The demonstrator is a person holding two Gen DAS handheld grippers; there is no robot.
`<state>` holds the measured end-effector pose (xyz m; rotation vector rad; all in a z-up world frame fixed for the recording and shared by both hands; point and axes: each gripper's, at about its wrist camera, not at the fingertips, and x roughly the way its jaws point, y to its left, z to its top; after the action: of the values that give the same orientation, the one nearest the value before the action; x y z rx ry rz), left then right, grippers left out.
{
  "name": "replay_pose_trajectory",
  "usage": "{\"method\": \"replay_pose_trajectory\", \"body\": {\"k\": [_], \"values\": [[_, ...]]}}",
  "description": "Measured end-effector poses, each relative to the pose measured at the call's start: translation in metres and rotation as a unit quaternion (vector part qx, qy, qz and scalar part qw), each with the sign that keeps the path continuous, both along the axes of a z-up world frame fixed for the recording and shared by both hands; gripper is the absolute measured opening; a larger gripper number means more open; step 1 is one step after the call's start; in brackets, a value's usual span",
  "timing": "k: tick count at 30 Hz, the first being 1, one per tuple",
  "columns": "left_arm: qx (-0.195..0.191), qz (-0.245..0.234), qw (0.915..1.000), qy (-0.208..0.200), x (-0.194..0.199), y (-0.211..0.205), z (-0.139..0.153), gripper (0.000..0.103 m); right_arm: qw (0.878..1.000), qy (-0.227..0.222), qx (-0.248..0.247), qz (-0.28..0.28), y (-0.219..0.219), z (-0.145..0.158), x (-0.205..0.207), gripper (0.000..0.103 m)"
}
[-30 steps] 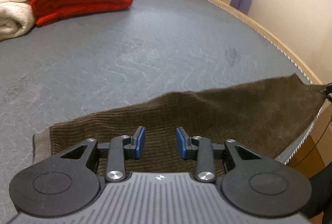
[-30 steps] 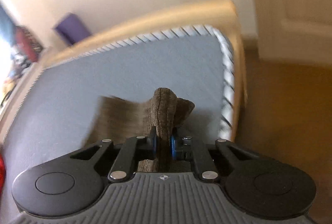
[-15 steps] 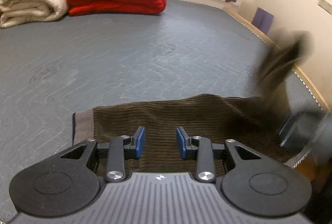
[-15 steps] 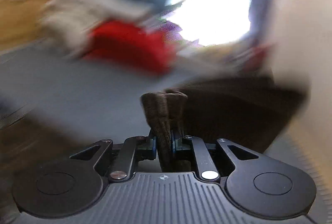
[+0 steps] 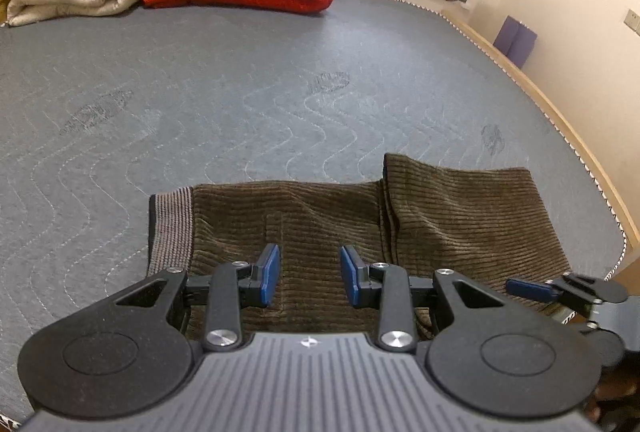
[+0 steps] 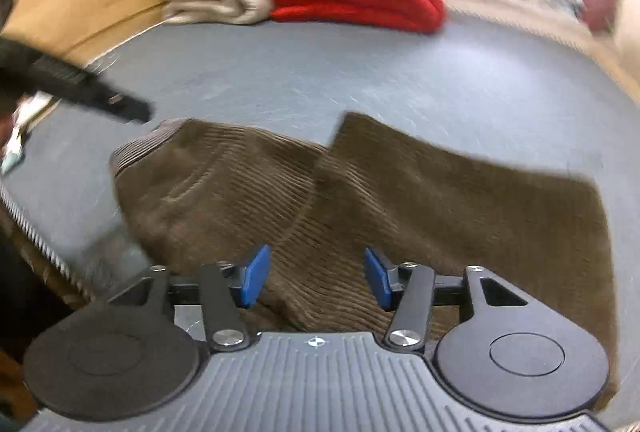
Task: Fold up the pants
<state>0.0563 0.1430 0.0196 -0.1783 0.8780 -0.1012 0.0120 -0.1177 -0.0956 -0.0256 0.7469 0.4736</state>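
The right gripper (image 6: 316, 274), black with blue pads, is hovering with jaws just sprung apart, gripping nothing. The left gripper (image 5: 308, 276) is hanging parted too. Below them, ribbed brown corduroy pants (image 5: 460, 216) are lying folded over on the quilted grey mattress (image 5: 240, 91).

Both wrist views look down, close — sharing the pants (image 5: 320, 216).
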Motion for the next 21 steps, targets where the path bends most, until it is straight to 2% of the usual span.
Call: {"method": "replay_pose_trajectory", "body": {"k": [3,5,7,8,10,12,14,15,16,18,20,21], "values": [[0.005,-0.010,0.9999,0.005,0.003,-0.012,-0.002,0.037,0.999,0.037,0.004,-0.027,-0.002,-0.025,0.010,0.054],[0.010,-0.021,0.9997,0.008,0.007,-0.023,-0.004,0.037,0.997,0.075,-0.033,0.016,0.011,-0.043,0.011,0.053],[0.017,-0.031,0.9993,0.012,0.011,-0.034,-0.006,0.037,0.996,0.028,-0.067,0.042,0.019,-0.039,-0.001,0.050],[0.020,-0.033,0.9991,0.014,0.013,-0.038,-0.008,0.037,0.997,0.015,-0.066,0.043,0.018,-0.033,-0.004,0.050],[0.022,-0.040,0.9988,0.018,0.018,-0.047,-0.010,0.037,0.999,-0.004,-0.025,0.020,0.006,-0.019,-0.007,0.051],[0.023,-0.047,0.9984,0.019,0.022,-0.058,-0.011,0.037,1.000,0.003,-0.009,0.000,-0.006,-0.018,-0.005,0.053],[0.021,-0.052,0.9982,0.021,0.027,-0.067,-0.012,0.037,0.999,0.013,-0.029,-0.010,-0.012,-0.024,-0.004,0.050],[0.018,-0.052,0.9982,0.022,0.030,-0.071,-0.013,0.037,0.999,-0.016,-0.030,-0.039,-0.020,-0.018,-0.008,0.050],[0.015,-0.050,0.9983,0.023,0.033,-0.075,-0.014,0.037,0.996,-0.052,-0.012,-0.075,-0.032,-0.008,-0.013,0.052],[0.007,-0.047,0.9985,0.026,0.039,-0.084,-0.015,0.037,0.986,-0.093,0.031,-0.136,-0.061,0.008,-0.017,0.057],[0.002,-0.052,0.9984,0.025,0.046,-0.096,-0.016,0.037,0.970,-0.101,0.036,-0.217,-0.091,0.012,-0.017,0.074],[0.003,-0.057,0.9981,0.025,0.048,-0.102,-0.017,0.037,0.964,-0.091,0.032,-0.249,-0.103,0.007,-0.015,0.076]]}}
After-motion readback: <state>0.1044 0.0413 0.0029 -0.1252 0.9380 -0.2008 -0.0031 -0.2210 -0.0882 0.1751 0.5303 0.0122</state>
